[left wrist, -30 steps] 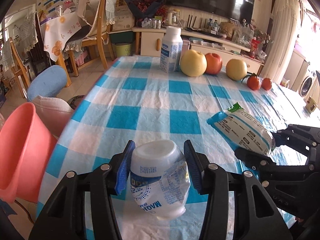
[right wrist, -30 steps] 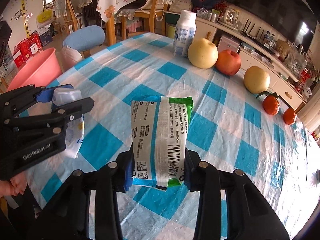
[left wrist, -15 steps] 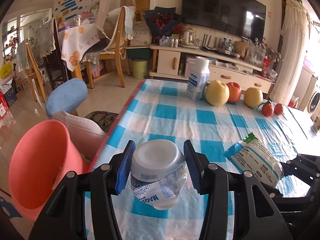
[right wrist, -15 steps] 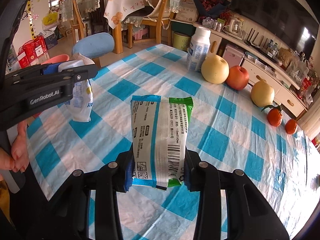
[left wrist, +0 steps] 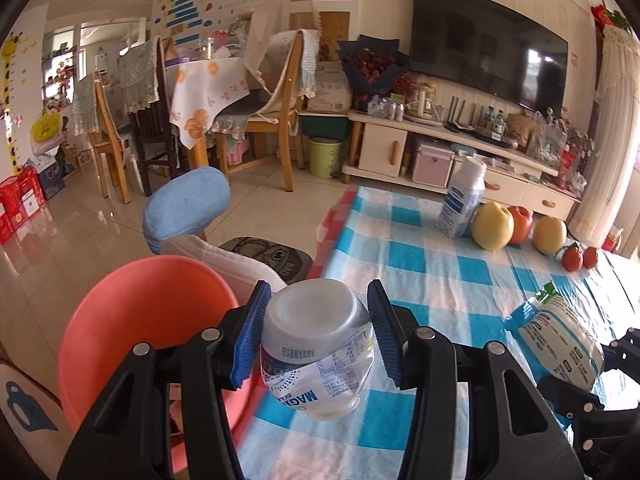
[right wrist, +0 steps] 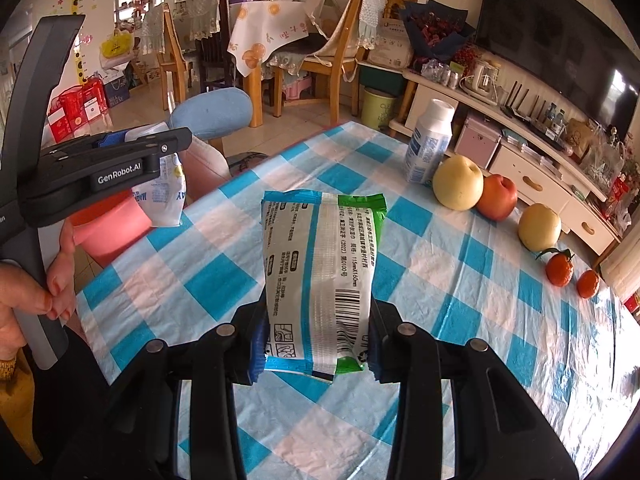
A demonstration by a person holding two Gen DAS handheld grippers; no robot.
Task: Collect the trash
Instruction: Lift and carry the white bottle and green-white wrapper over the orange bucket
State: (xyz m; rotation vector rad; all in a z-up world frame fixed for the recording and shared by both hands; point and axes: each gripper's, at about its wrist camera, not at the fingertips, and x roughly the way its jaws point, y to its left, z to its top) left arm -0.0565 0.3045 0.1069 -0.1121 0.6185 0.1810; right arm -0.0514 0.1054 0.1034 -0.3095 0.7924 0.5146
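1. The left tongs are closed on a crumpled clear plastic bottle with a blue-printed label, its blue pads pressing the bottle's sides; the bottle hangs bottom-forward above the worktop's left edge.
2. Just left of that bottle and lower stands a round coral-pink plastic basin, on the floor side beside the blue-and-white checked worktop.
3. The right tongs are clamped on a white, blue and green printed plastic snack wrapper, held upright off the checked cloth, barcode facing the camera.
4. In the right wrist view the left tongs show at the left with the person's hand on the handle.
5. At the worktop's far side stand a white plastic bottle with a blue label, three round yellow and red fruits and two small orange tangerines, well apart from both tongs.
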